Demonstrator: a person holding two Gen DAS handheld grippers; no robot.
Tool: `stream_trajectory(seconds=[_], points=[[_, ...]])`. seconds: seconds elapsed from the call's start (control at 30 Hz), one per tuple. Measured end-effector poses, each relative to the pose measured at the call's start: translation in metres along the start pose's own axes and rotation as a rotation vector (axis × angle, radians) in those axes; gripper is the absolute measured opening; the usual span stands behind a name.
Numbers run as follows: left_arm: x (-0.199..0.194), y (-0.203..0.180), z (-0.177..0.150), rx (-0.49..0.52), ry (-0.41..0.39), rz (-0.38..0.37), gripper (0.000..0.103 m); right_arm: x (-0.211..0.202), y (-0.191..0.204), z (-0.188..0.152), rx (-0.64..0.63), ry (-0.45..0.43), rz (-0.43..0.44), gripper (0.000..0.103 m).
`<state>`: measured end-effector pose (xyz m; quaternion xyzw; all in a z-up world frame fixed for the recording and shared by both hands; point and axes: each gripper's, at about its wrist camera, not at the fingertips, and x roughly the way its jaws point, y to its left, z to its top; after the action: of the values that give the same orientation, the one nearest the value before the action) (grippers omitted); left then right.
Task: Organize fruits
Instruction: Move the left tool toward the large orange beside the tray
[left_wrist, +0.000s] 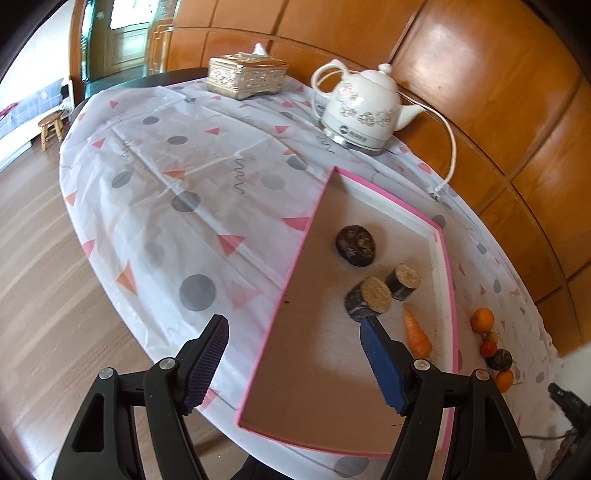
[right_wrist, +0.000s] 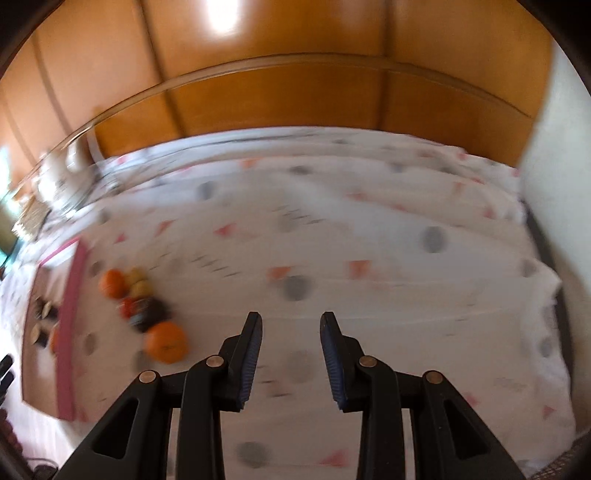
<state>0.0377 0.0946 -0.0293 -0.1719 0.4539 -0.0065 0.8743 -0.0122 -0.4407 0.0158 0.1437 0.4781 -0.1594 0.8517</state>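
A shallow pink-rimmed tray (left_wrist: 448, 280) lies on the patterned tablecloth. In it are a dark round fruit (left_wrist: 355, 245), two dark cut pieces with pale faces (left_wrist: 369, 297), and a carrot (left_wrist: 417, 336). My left gripper (left_wrist: 293, 322) hangs open above the tray's near left rim, holding nothing. Loose fruit sits on the cloth just right of the tray: an orange (left_wrist: 482, 319), a small red fruit (left_wrist: 488, 348), a dark fruit (left_wrist: 500, 359) and a second orange (left_wrist: 505, 379). In the blurred right wrist view this cluster, with its near orange (right_wrist: 166, 341), lies left of my right gripper (right_wrist: 291, 317), whose fingers stand narrowly apart, empty, over bare cloth.
A white floral kettle (left_wrist: 364, 107) with its cord (left_wrist: 448, 147) stands at the table's far side, beside an ornate tissue box (left_wrist: 245, 75). Wooden wall panels (right_wrist: 277, 92) run close behind the table. The table's rounded edge drops to wood floor on the left, where a small stool (left_wrist: 51, 127) stands.
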Motion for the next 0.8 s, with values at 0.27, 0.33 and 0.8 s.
stream_trajectory(seconds=[0.27,0.33,0.8], points=[[-0.001,-0.045,0.002,0.121,0.010,-0.050,0.072,0.002,-0.088,0.020,0.152,-0.018,-0.209,0.033],[-0.002,-0.061,0.003,0.169,0.010,-0.069,0.072,0.008,-0.116,0.012,0.250,-0.013,-0.254,0.033],[0.030,-0.201,0.006,0.533,0.105,-0.266,0.051,0.015,-0.158,-0.004,0.502,0.029,-0.152,0.033]])
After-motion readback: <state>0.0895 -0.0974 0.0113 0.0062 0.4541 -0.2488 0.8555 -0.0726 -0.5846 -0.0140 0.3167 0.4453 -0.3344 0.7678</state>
